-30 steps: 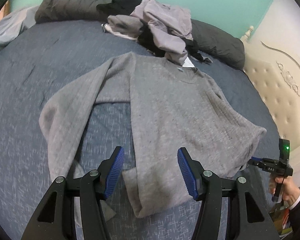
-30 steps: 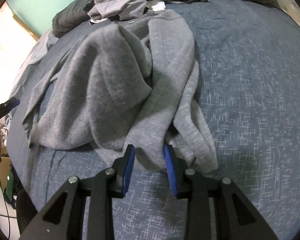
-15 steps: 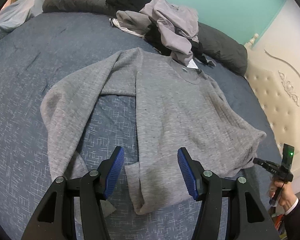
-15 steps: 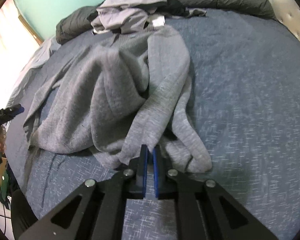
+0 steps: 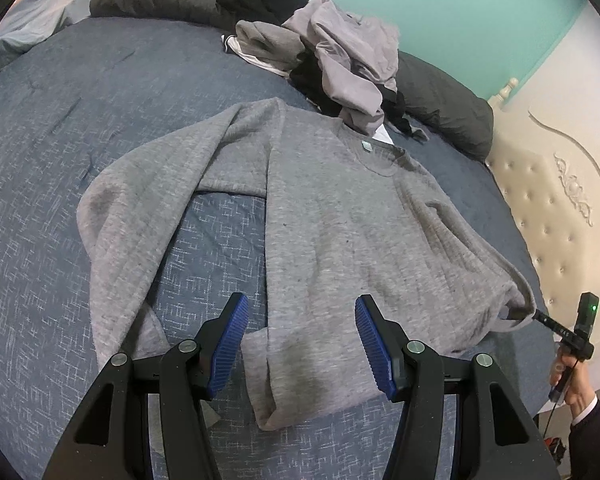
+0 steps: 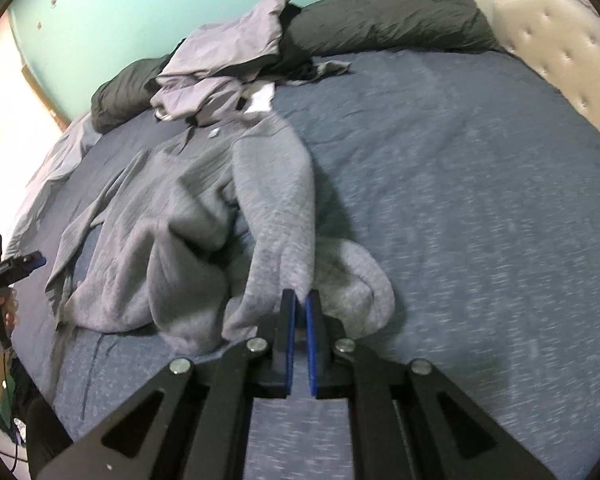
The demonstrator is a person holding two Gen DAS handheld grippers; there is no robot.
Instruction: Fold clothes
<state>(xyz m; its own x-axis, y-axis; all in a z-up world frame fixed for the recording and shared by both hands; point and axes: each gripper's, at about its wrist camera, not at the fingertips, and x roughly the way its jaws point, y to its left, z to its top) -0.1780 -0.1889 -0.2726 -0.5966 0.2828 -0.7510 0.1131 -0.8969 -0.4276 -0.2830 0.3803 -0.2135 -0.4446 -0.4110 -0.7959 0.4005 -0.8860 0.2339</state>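
A grey long-sleeved sweater (image 5: 340,240) lies spread on the blue bedspread (image 5: 60,140), collar towards the far pile, one sleeve (image 5: 140,216) bent out to the left. My left gripper (image 5: 298,340) hovers open over the sweater's near hem, nothing between its blue pads. In the right wrist view the same sweater (image 6: 188,232) is bunched up, and my right gripper (image 6: 300,308) is shut on its right sleeve (image 6: 284,216), lifting that cloth off the bed. In the left wrist view the right gripper (image 5: 540,316) shows small at the sweater's right corner.
A pile of grey and black clothes (image 5: 332,52) and dark pillows (image 5: 440,108) lie at the far side of the bed. A cream tufted headboard (image 5: 560,208) stands on the right. A person's hand (image 5: 572,384) holds the right gripper's handle.
My right gripper closed on the sweater's sleeve and rose away with it, pulling the cloth taut. The left gripper stayed over the hem, still open.
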